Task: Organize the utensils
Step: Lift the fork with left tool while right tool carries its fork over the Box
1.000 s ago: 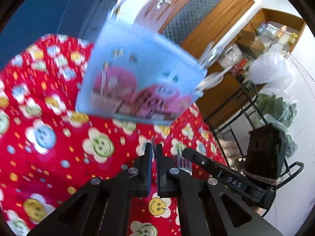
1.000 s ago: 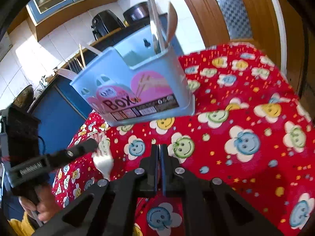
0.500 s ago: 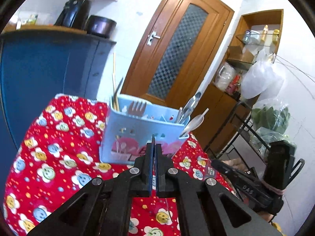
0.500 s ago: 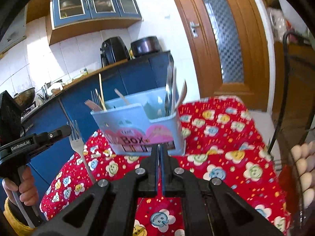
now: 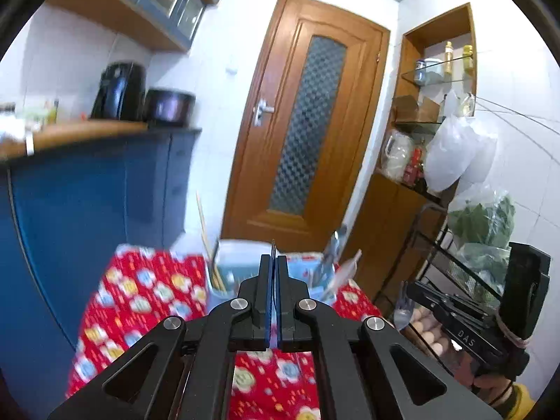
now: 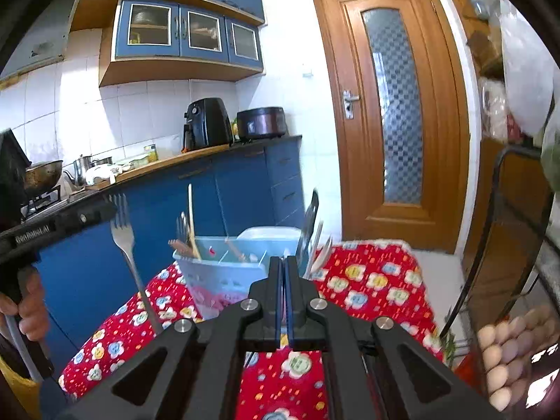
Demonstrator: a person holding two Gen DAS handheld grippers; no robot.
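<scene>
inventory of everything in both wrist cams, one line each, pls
utensil box: 1, light blue, on the tablecloth, holding chopsticks, spoons and a fork
tablecloth: 1, red with smiley flowers, under the box
steel fork: 1, silver, tines up in the left gripper
second fork: 1, silver, blurred, at the right gripper's tip
door: 1, brown wood, behind the table
air fryer: 1, black, on the counter
cooker pot: 1, dark, beside the air fryer
eggs: several, pale, far right
left gripper: 1, black, shut
right gripper: 1, black, shut
</scene>
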